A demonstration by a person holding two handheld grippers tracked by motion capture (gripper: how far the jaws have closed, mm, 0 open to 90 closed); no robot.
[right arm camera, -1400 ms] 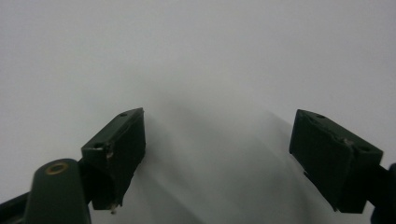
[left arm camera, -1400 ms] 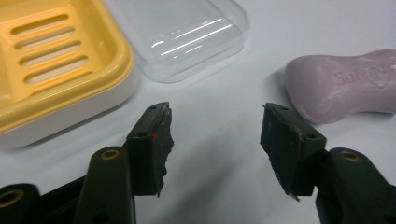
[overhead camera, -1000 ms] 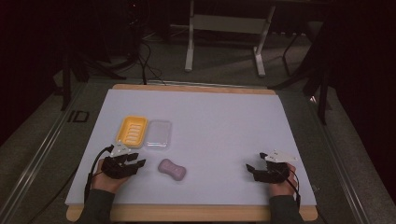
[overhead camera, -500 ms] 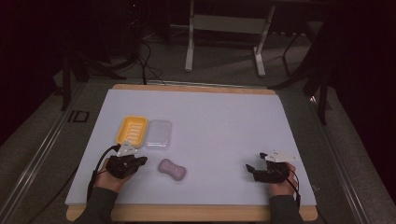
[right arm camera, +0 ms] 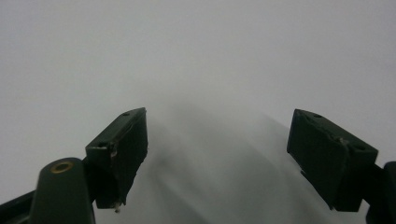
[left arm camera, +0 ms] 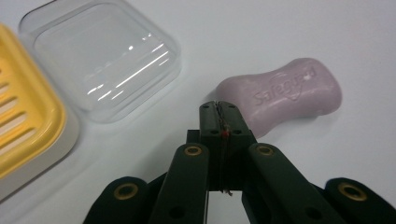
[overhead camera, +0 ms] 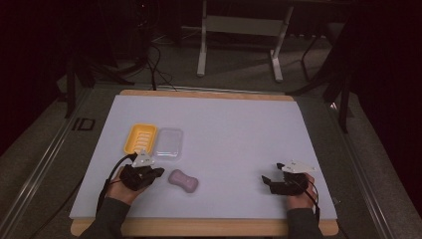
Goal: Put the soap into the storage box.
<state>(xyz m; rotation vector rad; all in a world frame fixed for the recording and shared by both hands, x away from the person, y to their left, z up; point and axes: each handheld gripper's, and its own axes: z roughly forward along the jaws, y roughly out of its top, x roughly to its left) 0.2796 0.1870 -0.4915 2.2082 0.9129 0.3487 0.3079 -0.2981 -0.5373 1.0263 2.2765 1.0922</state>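
Observation:
A pink bar of soap [overhead camera: 183, 181] [left arm camera: 285, 93] lies flat on the white table top, just right of my left gripper [overhead camera: 158, 171] [left arm camera: 218, 108]. That gripper is shut with nothing held, its tip a short way from the soap. A yellow soap dish [overhead camera: 140, 138] [left arm camera: 21, 126] and a clear plastic lid [overhead camera: 168, 143] [left arm camera: 105, 58] lie side by side behind it. My right gripper [overhead camera: 266, 180] [right arm camera: 217, 154] rests near the front right of the table, jaws wide apart over bare surface.
The white table top [overhead camera: 239, 129] has a wooden rim [overhead camera: 204, 93] at the back and front. A metal stand [overhead camera: 239, 25] and dark floor lie beyond the far edge. Cables [overhead camera: 112, 174] trail from the left gripper.
My left gripper has crept slightly rightward toward the soap. The right gripper and the objects have stayed put.

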